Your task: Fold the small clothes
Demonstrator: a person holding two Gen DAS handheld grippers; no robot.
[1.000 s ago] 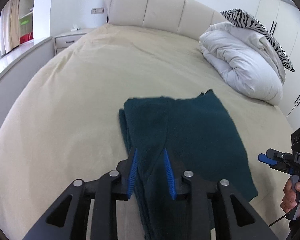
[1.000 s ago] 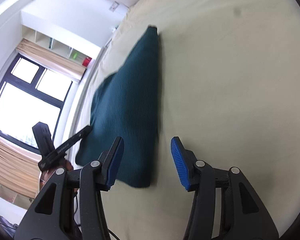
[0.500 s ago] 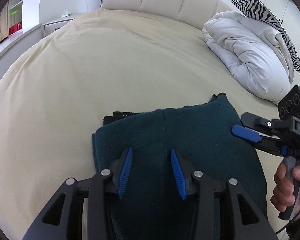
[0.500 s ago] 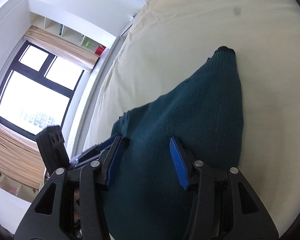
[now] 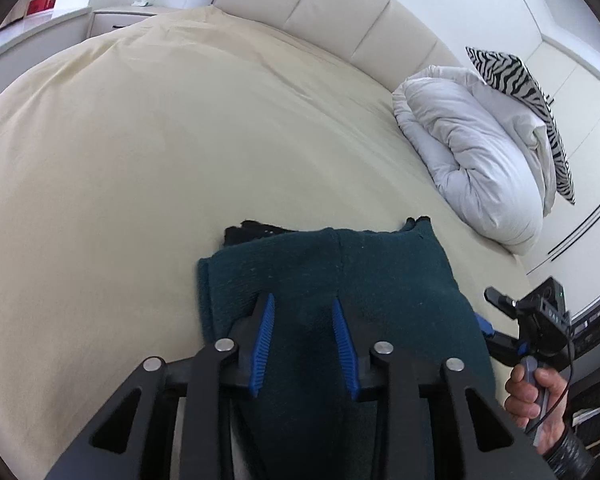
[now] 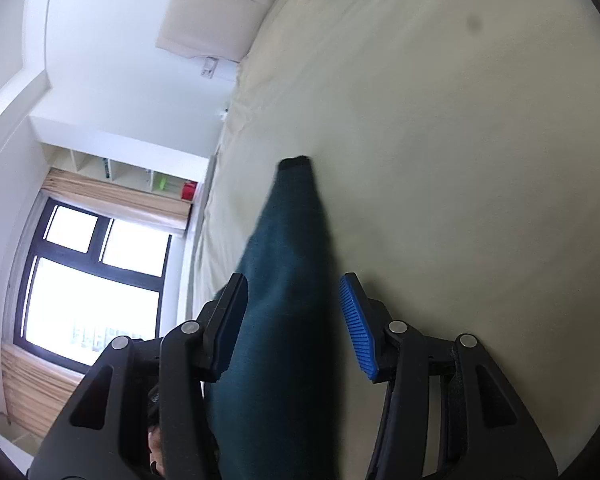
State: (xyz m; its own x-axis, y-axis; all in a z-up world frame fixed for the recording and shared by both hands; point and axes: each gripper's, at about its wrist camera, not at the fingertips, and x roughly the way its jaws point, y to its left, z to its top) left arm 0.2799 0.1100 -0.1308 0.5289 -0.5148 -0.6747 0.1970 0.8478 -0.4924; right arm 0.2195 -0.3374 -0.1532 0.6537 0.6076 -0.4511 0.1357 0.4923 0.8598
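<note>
White letters stand on the black camera housing (image 5: 550,312) of the right gripper, at about four o'clock in the left wrist view; too small to read.

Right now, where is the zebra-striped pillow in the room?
In the left wrist view, the zebra-striped pillow is at the upper right, leaning on the rolled white duvet near the headboard, far beyond the dark green garment.
</note>
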